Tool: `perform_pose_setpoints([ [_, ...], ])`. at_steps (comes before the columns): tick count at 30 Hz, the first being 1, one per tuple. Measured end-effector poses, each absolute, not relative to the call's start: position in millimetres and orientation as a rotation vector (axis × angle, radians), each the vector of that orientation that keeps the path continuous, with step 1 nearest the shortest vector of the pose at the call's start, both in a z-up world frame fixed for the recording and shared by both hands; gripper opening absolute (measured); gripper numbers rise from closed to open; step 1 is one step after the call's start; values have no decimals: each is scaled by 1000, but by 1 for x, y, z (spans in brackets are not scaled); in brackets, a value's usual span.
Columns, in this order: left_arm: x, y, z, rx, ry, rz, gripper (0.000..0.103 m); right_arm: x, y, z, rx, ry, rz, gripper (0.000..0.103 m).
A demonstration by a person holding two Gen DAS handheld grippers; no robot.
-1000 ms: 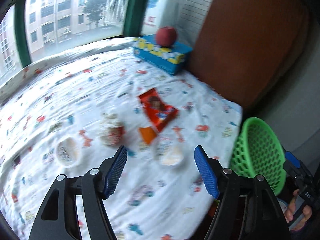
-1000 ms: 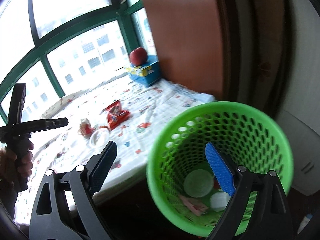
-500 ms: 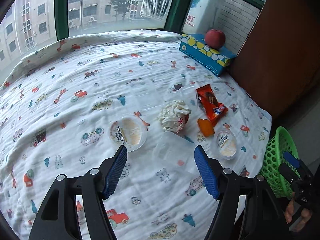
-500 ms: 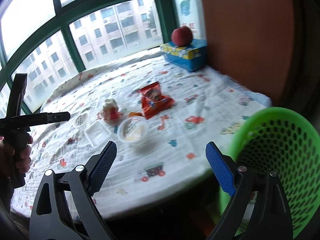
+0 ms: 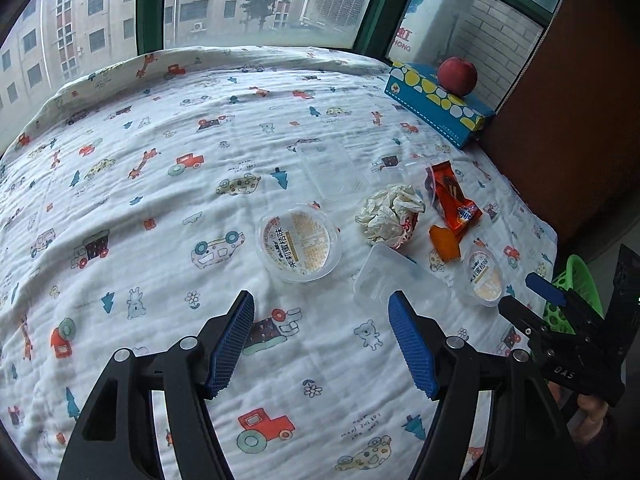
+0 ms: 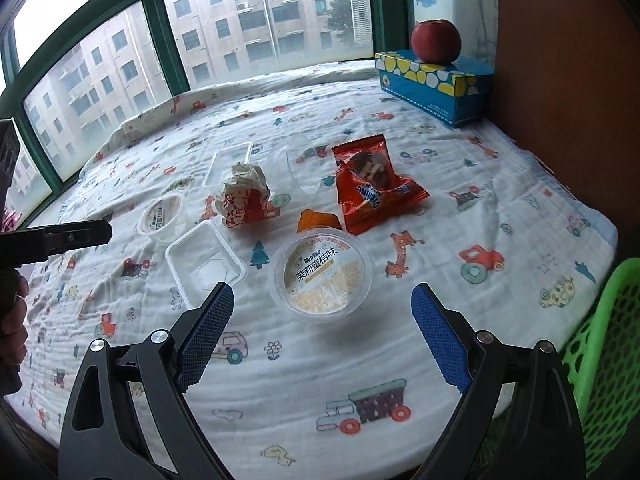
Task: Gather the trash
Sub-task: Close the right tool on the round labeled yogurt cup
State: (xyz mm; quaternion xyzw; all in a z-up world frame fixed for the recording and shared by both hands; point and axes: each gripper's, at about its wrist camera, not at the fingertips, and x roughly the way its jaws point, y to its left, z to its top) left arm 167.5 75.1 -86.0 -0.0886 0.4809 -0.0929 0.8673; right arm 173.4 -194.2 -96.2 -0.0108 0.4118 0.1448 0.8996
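Observation:
Trash lies on the patterned cloth: two round plastic cups [image 5: 298, 247] [image 6: 320, 277], a crumpled paper wrapper [image 5: 388, 216] [image 6: 246, 196], an orange snack bag [image 5: 454, 200] [image 6: 370, 186], an orange scrap [image 6: 318, 220], and clear plastic trays [image 5: 396, 280] [image 6: 206, 266]. My left gripper [image 5: 322, 344] is open and empty, just short of one cup and a clear tray. My right gripper [image 6: 320, 338] is open and empty, with the nearer cup just beyond its fingertips. The green basket [image 6: 604, 344] [image 5: 576, 292] stands off the table's right edge.
A blue tissue box [image 6: 434, 80] with a red apple [image 6: 436, 40] on it sits at the far right by a brown panel. Windows run along the far side. Another clear tray [image 5: 332, 168] lies further back.
Both grippers swung away from the basket toward the table. The left view now looks down on the trash from the left; the right gripper has come up to the nearer cup.

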Motion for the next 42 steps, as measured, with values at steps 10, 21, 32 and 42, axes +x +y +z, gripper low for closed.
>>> perform_pose_setpoints([
  [10, 173, 74, -99, -209, 1041, -198, 67, 203, -186, -124, -62, 912, 292, 82],
  [21, 184, 47, -102, -284, 1082, -188, 67, 204, -183, -127, -73, 909, 321, 76],
  [32, 189, 38, -107, -341, 1113, -140, 67, 206, -181, -132, -82, 912, 320, 68],
  [42, 196, 19, -118, -465, 1161, -59, 67, 181, -204, -111, -14, 859, 337, 66],
])
